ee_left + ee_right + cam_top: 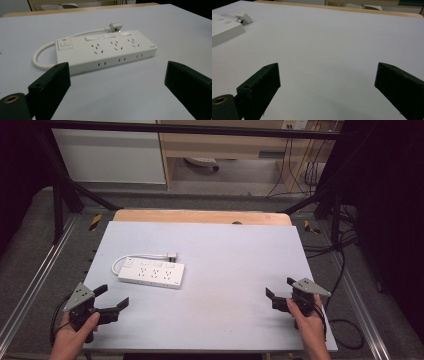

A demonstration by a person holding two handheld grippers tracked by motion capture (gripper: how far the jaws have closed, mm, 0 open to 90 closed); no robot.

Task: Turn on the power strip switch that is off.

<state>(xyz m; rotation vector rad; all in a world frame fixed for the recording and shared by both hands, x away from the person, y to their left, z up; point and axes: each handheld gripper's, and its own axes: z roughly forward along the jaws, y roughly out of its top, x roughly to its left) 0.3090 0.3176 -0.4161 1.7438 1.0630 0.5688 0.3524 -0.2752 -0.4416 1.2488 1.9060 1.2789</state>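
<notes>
A white power strip (151,274) lies on the grey table top (225,255), left of centre, its short cord looping round to a white plug (171,255) behind it. In the left gripper view the power strip (105,50) shows three socket sets, rocker switches and a master button; the plug (115,25) rests just beyond it. My left gripper (112,296) is held low at the table's front left, open and empty, pointing at the strip a short way off. At the front right my right gripper (280,288) stands open with nothing between its jaws. The strip's end (224,28) sits far left in the right gripper view.
The grey top rests on a wooden table edge (200,216) at the back. Black frame posts (59,205) stand at both sides, with cables (345,265) on the carpet at the right. Cabinets and a desk stand farther back.
</notes>
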